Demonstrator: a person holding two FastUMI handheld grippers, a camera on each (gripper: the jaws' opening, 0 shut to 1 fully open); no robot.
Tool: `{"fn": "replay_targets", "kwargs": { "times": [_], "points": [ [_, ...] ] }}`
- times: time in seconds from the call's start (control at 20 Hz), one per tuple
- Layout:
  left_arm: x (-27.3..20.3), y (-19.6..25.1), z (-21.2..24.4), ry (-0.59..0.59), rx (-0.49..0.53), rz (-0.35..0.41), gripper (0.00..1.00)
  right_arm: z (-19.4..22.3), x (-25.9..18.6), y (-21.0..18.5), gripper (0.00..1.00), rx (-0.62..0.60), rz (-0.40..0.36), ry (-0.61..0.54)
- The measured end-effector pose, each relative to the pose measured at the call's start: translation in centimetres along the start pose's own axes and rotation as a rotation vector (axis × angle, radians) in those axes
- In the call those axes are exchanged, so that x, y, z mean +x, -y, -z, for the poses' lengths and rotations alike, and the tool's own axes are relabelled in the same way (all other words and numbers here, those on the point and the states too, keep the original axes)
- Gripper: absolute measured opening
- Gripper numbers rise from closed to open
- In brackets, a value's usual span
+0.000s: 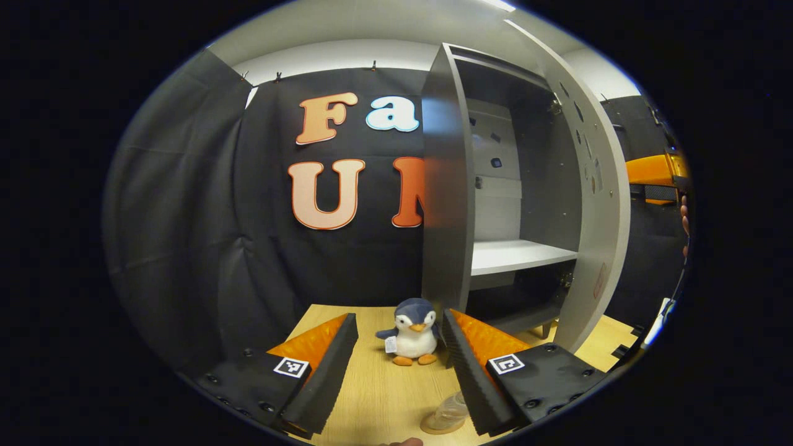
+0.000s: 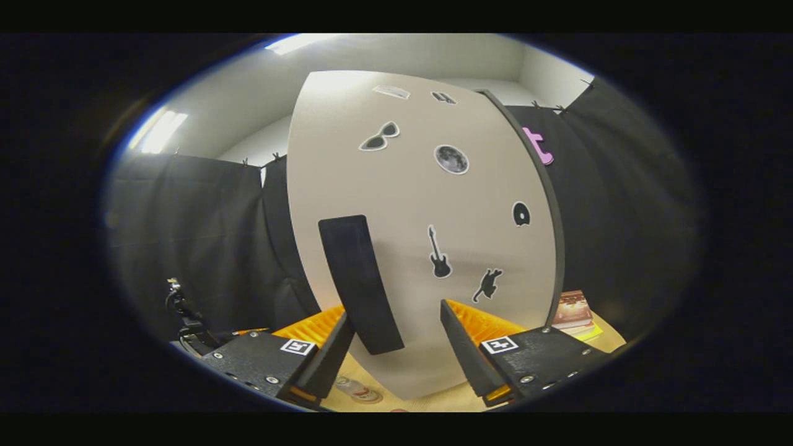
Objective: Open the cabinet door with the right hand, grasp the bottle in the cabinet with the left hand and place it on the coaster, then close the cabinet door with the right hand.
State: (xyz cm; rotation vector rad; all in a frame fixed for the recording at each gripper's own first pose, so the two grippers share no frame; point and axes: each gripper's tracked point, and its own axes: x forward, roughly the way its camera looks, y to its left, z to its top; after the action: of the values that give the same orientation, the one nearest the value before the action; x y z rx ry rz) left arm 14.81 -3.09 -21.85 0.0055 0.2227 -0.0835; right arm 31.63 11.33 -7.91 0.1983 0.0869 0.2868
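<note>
Standing on the coaster [image 1: 437, 426] at the bottom of the left gripper view, just beside the inner edge of one finger, the clear bottle [image 1: 451, 410] looks already delivered, so the fetch-and-place part of the task reads as done. The left gripper [image 1: 396, 365] has its fingers spread wide with nothing between them except bare wooden table [image 1: 384, 396], and a small penguin plush [image 1: 414, 331] sits farther off beyond the fingertips. Behind that, the cabinet [image 1: 526, 204] stands open, its white shelf [image 1: 517, 254] bare, and its door [image 1: 598, 204] is swung out to the side. What remains, by my judgement, is the closing of that door with the right hand. The right gripper view gives the door's outer face [image 2: 427, 248], dotted with small stickers, seen from close in, with a dark vertical handle [image 2: 359, 282] rising just ahead of the right gripper [image 2: 396, 341]; its fingers are apart and I cannot tell whether either touches the door or handle. Low in that view the bottle [image 2: 356, 389] appears on the table beneath the door's bottom edge, and a stack of books [image 2: 573, 316] lies off to the side. The cabinet's interior and the emptied shelf come from the left gripper view alone, the handle and stickers from the right.
</note>
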Motion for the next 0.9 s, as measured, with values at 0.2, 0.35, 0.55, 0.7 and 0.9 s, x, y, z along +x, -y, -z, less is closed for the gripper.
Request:
{"fn": "replay_targets", "kwargs": {
  "times": [0.2,0.35,0.55,0.7,0.9],
  "points": [
    [0.3,-1.9,-0.4,0.007,-0.007,-0.039,0.90,0.0,0.6,-0.3,0.87,-0.022,-0.018,-0.002],
    [0.4,-2.9,-0.5,0.009,-0.015,-0.062,0.92,0.0,1.3,-0.5,0.87,-0.034,-0.029,0.001],
    [0.4,-3.8,-1.0,0.015,-0.012,-0.085,0.90,-0.1,2.1,-0.7,0.90,-0.047,-0.029,0.001],
    [0.6,-4.2,-1.3,0.021,-0.017,-0.095,0.90,-0.2,2.5,-1.0,0.90,-0.068,-0.015,0.004],
    [0.7,-4.5,-2.1,0.031,-0.021,-0.106,0.92,-0.2,3.3,-1.2,0.90,-0.095,0.027,0.027]
  ]
}}
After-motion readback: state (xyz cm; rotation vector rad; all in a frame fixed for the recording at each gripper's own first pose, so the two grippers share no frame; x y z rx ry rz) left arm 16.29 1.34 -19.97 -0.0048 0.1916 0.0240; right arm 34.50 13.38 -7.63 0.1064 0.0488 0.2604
